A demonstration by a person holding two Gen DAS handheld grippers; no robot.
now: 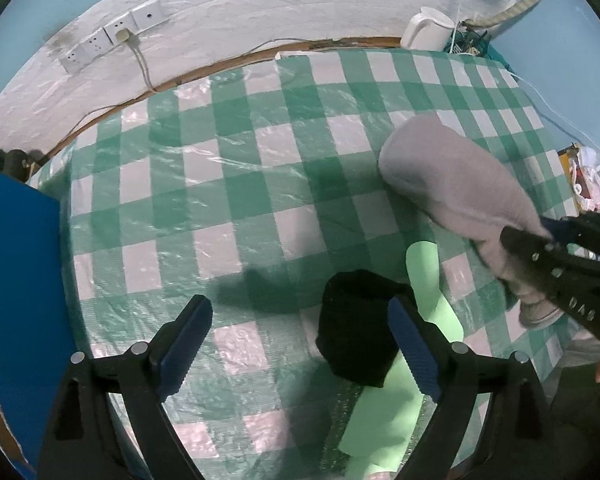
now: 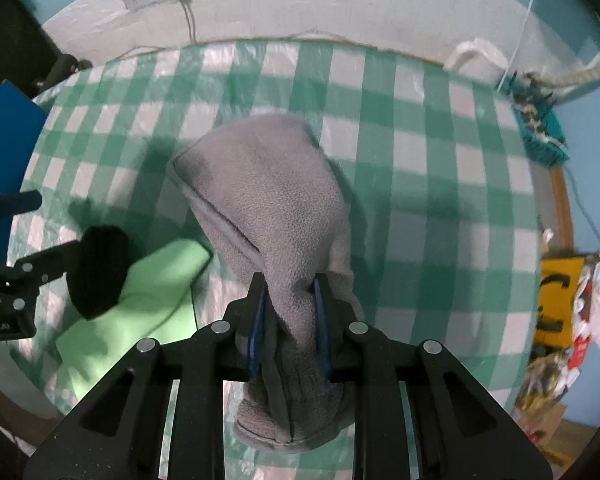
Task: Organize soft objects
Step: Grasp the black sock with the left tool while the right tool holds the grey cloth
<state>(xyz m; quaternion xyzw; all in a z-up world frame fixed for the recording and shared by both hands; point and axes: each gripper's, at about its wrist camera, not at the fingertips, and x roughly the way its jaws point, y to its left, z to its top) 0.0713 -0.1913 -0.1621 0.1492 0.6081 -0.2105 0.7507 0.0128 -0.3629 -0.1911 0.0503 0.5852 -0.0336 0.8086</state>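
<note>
A grey fleece cloth (image 2: 276,200) hangs bunched from my right gripper (image 2: 290,288), which is shut on it above the green checked table (image 2: 440,184). The cloth also shows in the left wrist view (image 1: 452,176), with the right gripper (image 1: 540,236) at the right edge. My left gripper (image 1: 300,320) is open, low over the table. A black soft object (image 1: 360,328) lies on a light green cloth (image 1: 392,396) close to its right finger (image 1: 412,348). In the right wrist view the black object (image 2: 98,272) and green cloth (image 2: 140,300) lie at the left.
A blue board (image 1: 16,280) stands at the table's left edge. A white kettle (image 1: 428,28) and a teal basket (image 2: 540,136) sit at the far right corner. Wall sockets (image 1: 112,32) with a cord are behind. Clutter with a yellow box (image 2: 556,300) lies right of the table.
</note>
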